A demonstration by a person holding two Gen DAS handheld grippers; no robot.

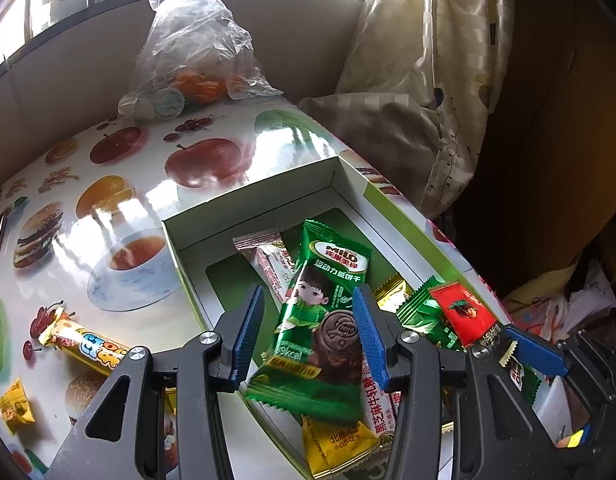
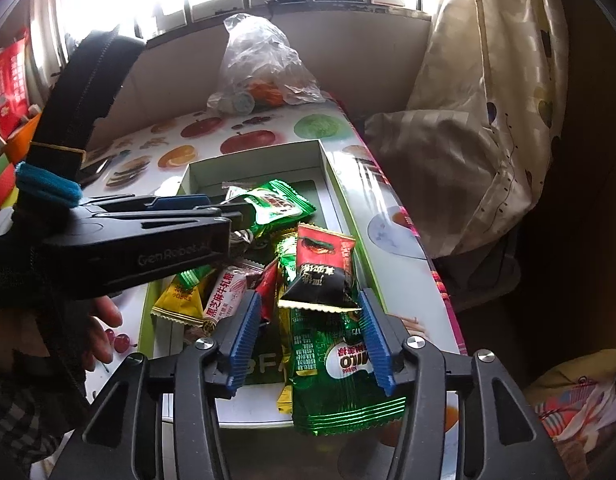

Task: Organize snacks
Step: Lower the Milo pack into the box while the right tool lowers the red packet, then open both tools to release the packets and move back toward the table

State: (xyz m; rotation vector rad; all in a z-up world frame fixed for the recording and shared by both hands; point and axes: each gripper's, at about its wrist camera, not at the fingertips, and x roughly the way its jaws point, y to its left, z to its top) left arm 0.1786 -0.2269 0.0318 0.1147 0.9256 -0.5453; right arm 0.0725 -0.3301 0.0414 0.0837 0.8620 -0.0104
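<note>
A white and green cardboard box (image 1: 267, 188) lies on the fruit-print table and holds several snack packs. My left gripper (image 1: 310, 332) is open over the box, its fingers either side of a green Milo biscuit pack (image 1: 320, 312) that lies among the others. My right gripper (image 2: 308, 340) is open too, with a red and black pack (image 2: 322, 272) and another green Milo pack (image 2: 340, 364) between its fingers, neither pinched. The left gripper shows from the side in the right wrist view (image 2: 235, 210), over a green pack (image 2: 275, 204).
Outside the box, on the table to the left, lie an orange wrapped bar (image 1: 87, 344) and a small yellow candy (image 1: 13, 404). A clear plastic bag with oranges (image 1: 191, 52) sits at the table's far end. A curtain (image 1: 428, 80) hangs beyond the right edge.
</note>
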